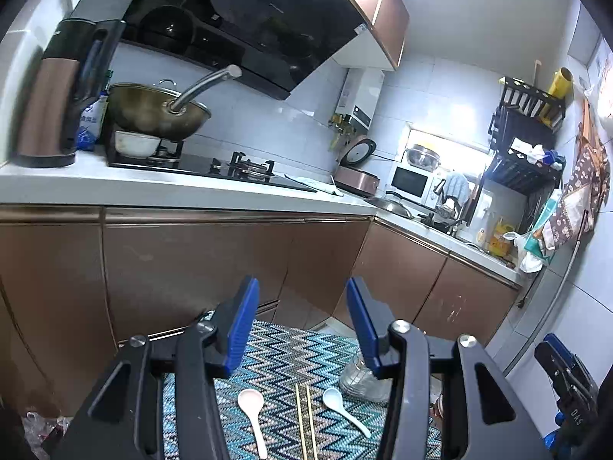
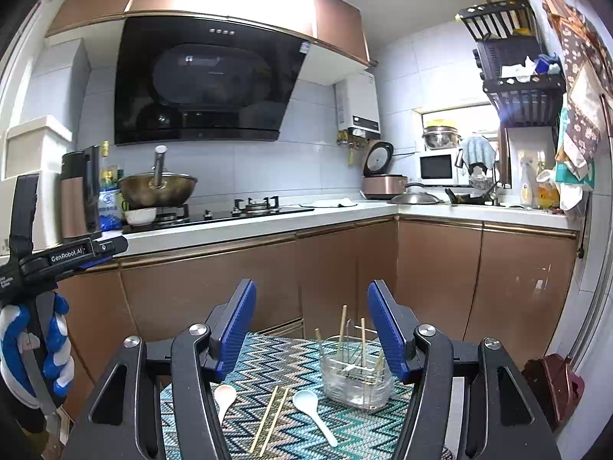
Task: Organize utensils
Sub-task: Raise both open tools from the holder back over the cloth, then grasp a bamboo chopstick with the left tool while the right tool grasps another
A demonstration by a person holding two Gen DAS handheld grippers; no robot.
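Observation:
On a zigzag-patterned mat (image 2: 268, 368) lie a cream spoon (image 2: 224, 398), a pair of wooden chopsticks (image 2: 271, 419) and a pale blue spoon (image 2: 312, 410). A clear glass holder (image 2: 358, 377) stands behind them with several chopsticks upright inside. My right gripper (image 2: 312, 326) hovers open above the mat, nothing between its blue pads. My left gripper (image 1: 302, 326) is open too, empty, raised over the same cream spoon (image 1: 253, 412), chopsticks (image 1: 306, 418) and pale blue spoon (image 1: 341, 406); the glass holder (image 1: 360, 379) is partly hidden behind its right finger.
Brown cabinet fronts (image 2: 237, 287) rise just behind the mat, under a white counter (image 2: 268, 226) with a stove, wok (image 2: 157, 188), kettle and rice cooker. A gloved hand holds the left gripper body (image 2: 42, 268) at the right wrist view's left edge. A dark red stool (image 2: 551, 387) stands at right.

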